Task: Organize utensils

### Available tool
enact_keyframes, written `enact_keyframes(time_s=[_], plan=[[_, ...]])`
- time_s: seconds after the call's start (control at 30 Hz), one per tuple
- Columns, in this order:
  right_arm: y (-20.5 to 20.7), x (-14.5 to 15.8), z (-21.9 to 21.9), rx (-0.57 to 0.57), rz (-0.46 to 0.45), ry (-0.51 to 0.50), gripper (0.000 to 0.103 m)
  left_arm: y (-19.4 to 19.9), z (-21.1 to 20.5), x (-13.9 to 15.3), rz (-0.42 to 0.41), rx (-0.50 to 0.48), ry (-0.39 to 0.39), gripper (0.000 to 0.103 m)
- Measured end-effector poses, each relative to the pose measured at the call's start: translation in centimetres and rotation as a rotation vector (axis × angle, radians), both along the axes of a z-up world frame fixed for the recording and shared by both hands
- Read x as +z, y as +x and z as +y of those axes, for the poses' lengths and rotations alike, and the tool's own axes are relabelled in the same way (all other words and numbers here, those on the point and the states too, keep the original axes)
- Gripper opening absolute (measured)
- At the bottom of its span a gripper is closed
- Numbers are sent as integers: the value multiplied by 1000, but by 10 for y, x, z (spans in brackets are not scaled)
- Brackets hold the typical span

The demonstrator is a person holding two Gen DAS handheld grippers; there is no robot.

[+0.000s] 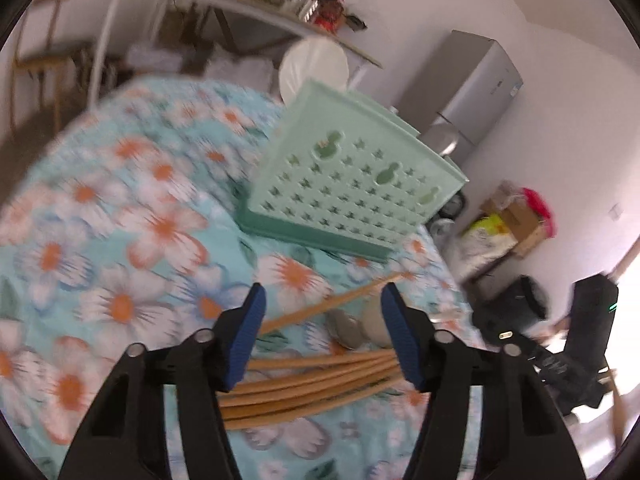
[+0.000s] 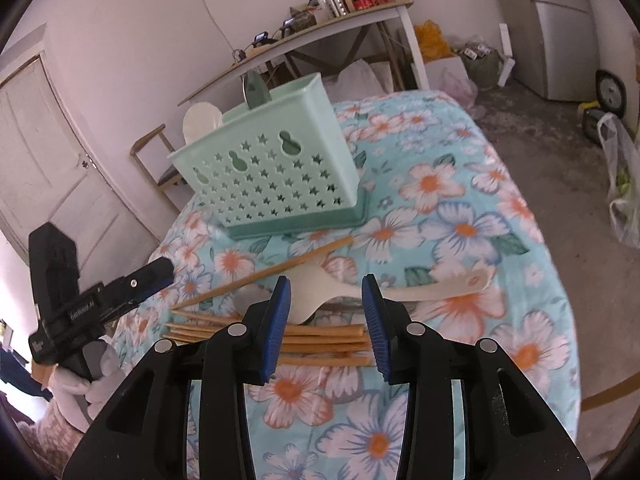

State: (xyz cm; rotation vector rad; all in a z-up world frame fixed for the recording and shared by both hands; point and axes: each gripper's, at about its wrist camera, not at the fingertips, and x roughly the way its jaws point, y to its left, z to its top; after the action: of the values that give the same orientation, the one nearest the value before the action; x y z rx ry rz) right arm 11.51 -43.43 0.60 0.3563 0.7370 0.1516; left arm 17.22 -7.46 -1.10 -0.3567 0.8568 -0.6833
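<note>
Lived-in home room: floral cloth (image 2: 460,216) over table, grey fridge (image 1: 468,92) by wall beyond it, cluttered shelf (image 2: 320,28) behind it, panelled door (image 2: 44,160) left, bags (image 2: 622,184) on floor right.

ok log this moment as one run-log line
left gripper open over chopsticks | right gripper open over chopsticks, rice paddle | caddy holds one utensil

Left gripper (image 1: 322,334) jaws apart above wooden chopsticks (image 1: 320,384), mint star-holed utensil basket (image 1: 352,184) beyond, floral tablecloth (image 1: 120,220), grey fridge (image 1: 468,92) behind.
</note>
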Motion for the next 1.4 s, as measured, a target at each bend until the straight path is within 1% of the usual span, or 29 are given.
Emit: enact_keyframes(time_s=[0.03,0.1,0.2,0.37,0.47,0.57,0.63,0.77,0.83,0.93,0.97,1.0,1.03,1.07,1.13,1.17,1.23,1.27,1.33,1.37,1.4], plan=[[1,-2,1,3,4,6,37,4,-2,-4,34,-22,-18,51],[2,-4,1,2,6,19,37,10,-9,-10,77,-59,-23,43],[2,-5,0,3,4,41,37,16,-20,-21,135,-98,-21,38],[-1,-9,-2,3,8,56,37,26,-30,-41,248,-104,-35,31],[-2,-10,-4,-1,8,71,37,28,-30,-47,286,-97,-49,28],[-3,-11,-7,-2,6,79,37,28,-30,-49,305,-91,-50,28],[-3,-12,-7,-1,7,83,37,31,-31,-52,343,-84,-57,28],[-2,-13,-7,1,5,94,37,42,-31,-59,438,-80,-119,28],[-1,-14,-7,2,6,103,37,47,-29,-62,491,-82,-163,28],[0,-16,-6,2,10,112,37,53,-28,-64,551,-92,-235,28],[-1,-17,-6,3,10,115,37,57,-26,-65,559,-90,-241,28],[-1,-17,-6,1,7,96,37,58,-25,-65,563,-91,-243,28],[-1,-17,-5,1,7,95,37,58,-26,-65,563,-93,-239,28],[-1,-17,-5,1,8,95,37,58,-28,-65,562,-100,-217,28],[0,-18,-5,1,11,96,37,58,-30,-67,562,-108,-168,23],[0,-18,-5,1,11,96,37,57,-34,-67,546,-111,-120,19],[0,-18,-4,2,10,98,37,55,-43,-66,516,-111,-71,17],[0,-18,-4,3,9,98,37,54,-45,-67,505,-106,-55,17],[1,-18,-3,2,9,96,37,51,-48,-66,487,-95,-30,12],[1,-18,-3,1,10,95,37,50,-48,-66,478,-87,-19,6],[1,-18,-3,0,11,95,37,50,-49,-66,475,-84,-22,6]])
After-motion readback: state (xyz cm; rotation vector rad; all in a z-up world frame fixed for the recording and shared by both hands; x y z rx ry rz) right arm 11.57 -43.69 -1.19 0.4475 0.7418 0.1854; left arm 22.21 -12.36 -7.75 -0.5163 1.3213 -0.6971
